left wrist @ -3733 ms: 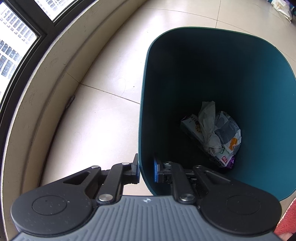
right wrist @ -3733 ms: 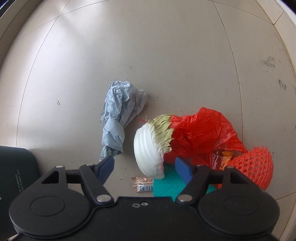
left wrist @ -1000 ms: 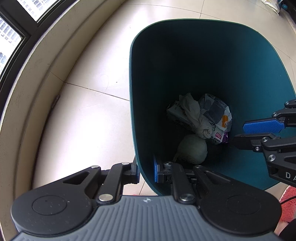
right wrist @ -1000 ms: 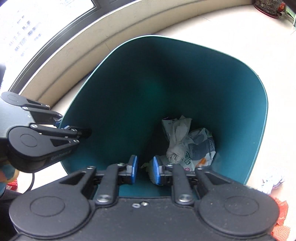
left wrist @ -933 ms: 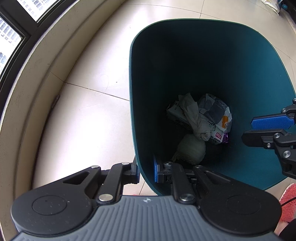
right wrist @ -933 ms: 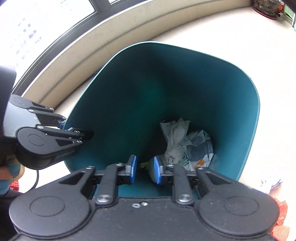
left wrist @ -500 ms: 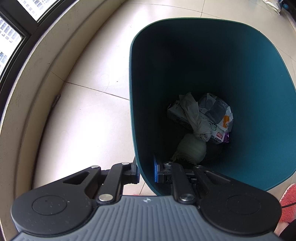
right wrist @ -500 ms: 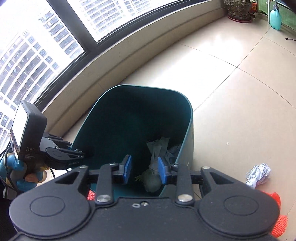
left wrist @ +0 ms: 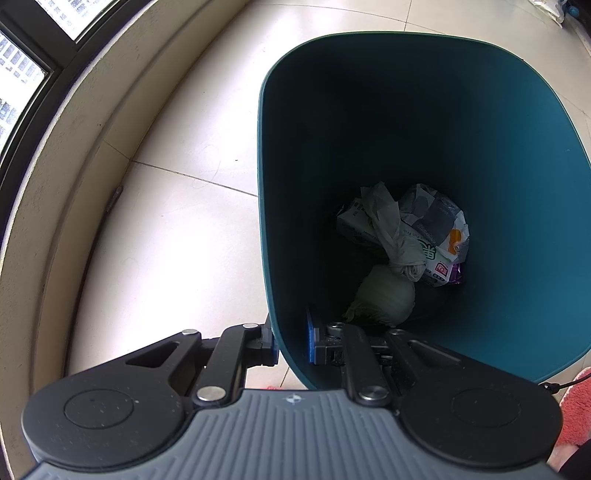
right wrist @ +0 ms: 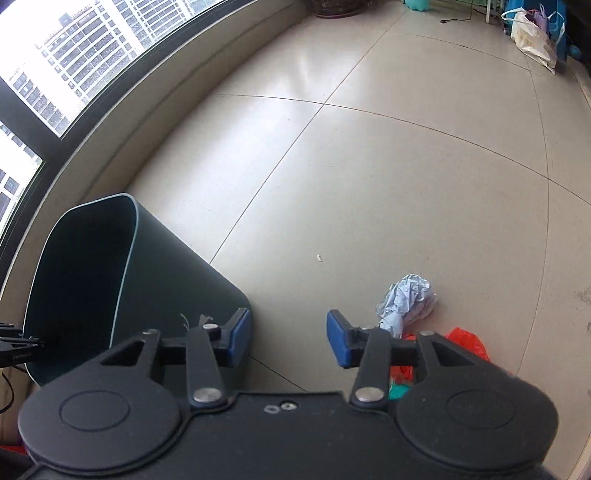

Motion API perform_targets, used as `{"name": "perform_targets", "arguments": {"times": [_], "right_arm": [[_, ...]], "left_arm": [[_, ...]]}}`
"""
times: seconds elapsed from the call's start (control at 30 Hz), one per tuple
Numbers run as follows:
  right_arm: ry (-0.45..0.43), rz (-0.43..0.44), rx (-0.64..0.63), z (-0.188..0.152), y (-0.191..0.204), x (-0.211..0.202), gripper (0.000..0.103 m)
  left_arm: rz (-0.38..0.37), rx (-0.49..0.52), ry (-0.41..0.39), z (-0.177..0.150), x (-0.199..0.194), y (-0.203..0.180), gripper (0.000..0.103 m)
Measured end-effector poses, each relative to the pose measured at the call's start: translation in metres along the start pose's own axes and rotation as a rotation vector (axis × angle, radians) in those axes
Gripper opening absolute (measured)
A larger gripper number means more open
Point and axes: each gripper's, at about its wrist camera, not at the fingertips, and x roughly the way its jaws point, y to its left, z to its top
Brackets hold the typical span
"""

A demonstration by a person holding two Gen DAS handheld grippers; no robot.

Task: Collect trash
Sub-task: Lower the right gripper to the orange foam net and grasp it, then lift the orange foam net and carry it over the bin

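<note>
A teal trash bin (left wrist: pixel 517 206) fills the left wrist view, and my left gripper (left wrist: pixel 291 341) is shut on its near rim, one pad outside and one inside. At the bin's bottom lie crumpled wrappers (left wrist: pixel 424 232) and a pale cabbage piece (left wrist: pixel 384 299). In the right wrist view the bin (right wrist: pixel 85 280) stands at the left. My right gripper (right wrist: pixel 288 341) hangs over bare floor beside it, jaws opening with nothing between them. A crumpled grey bag (right wrist: pixel 406 299) and a red plastic bag (right wrist: pixel 467 341) lie on the floor just right of the right fingertip.
A curved low wall under a window (right wrist: pixel 147 110) runs behind the bin. A teal scrap (right wrist: pixel 397 391) shows beside the red bag. Bags and a plant pot (right wrist: pixel 532 33) stand at the far end of the tiled floor. A pink slipper (left wrist: pixel 576 410) is at the bin's right.
The right gripper has swung away from above the bin to the floor on its right, and its jaws have spread apart. The left gripper and the bin have not moved.
</note>
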Motion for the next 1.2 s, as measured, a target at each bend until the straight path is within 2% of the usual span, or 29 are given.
{"name": "perform_targets", "arguments": {"times": [0.07, 0.13, 0.17, 0.27, 0.4, 0.5, 0.57, 0.63, 0.73, 0.8, 0.87, 0.93, 1.0, 1.07, 1.13, 1.2], "right_arm": [[0.009, -0.016, 0.019, -0.004, -0.017, 0.008, 0.047], [0.014, -0.054, 0.04, -0.012, -0.036, 0.016, 0.056], [0.02, -0.071, 0.049, -0.014, -0.045, 0.02, 0.057], [0.054, -0.124, 0.091, -0.023, -0.072, 0.033, 0.059], [0.111, -0.204, 0.118, -0.037, -0.099, 0.054, 0.068], [0.149, -0.291, 0.129, -0.048, -0.119, 0.068, 0.088], [0.194, -0.37, 0.148, -0.057, -0.135, 0.079, 0.09], [0.238, -0.417, 0.224, -0.065, -0.153, 0.091, 0.09], [0.261, -0.424, 0.351, -0.078, -0.173, 0.101, 0.09], [0.273, -0.421, 0.391, -0.084, -0.177, 0.106, 0.09], [0.285, -0.426, 0.396, -0.089, -0.177, 0.11, 0.086], [0.291, -0.427, 0.397, -0.091, -0.174, 0.111, 0.075], [0.292, -0.431, 0.391, -0.089, -0.172, 0.107, 0.069], [0.297, -0.445, 0.371, -0.088, -0.169, 0.108, 0.057], [0.303, -0.443, 0.35, -0.085, -0.166, 0.103, 0.038], [0.31, -0.453, 0.322, -0.083, -0.162, 0.102, 0.024]], "left_arm": [[0.002, -0.001, 0.001, 0.0, 0.0, 0.0, 0.013], [0.003, -0.002, 0.001, 0.001, 0.0, 0.0, 0.013], [0.004, -0.002, 0.001, 0.001, 0.0, 0.0, 0.013], [0.008, -0.003, 0.002, 0.001, 0.001, -0.001, 0.013], [0.014, -0.009, 0.008, 0.002, 0.002, -0.002, 0.013], [0.021, -0.007, 0.009, 0.002, 0.002, -0.003, 0.013], [0.026, -0.007, 0.01, 0.003, 0.002, -0.004, 0.013], [0.028, -0.009, 0.013, 0.003, 0.003, -0.005, 0.013], [0.032, -0.01, 0.015, 0.004, 0.004, -0.005, 0.014], [0.035, -0.009, 0.016, 0.004, 0.004, -0.006, 0.014], [0.035, -0.008, 0.015, 0.003, 0.005, -0.006, 0.014], [0.035, -0.009, 0.015, 0.003, 0.005, -0.006, 0.014], [0.035, -0.01, 0.015, 0.004, 0.005, -0.006, 0.014], [0.035, -0.01, 0.015, 0.003, 0.005, -0.007, 0.014], [0.035, -0.011, 0.015, 0.004, 0.004, -0.007, 0.014], [0.036, -0.01, 0.014, 0.003, 0.005, -0.006, 0.014]]}}
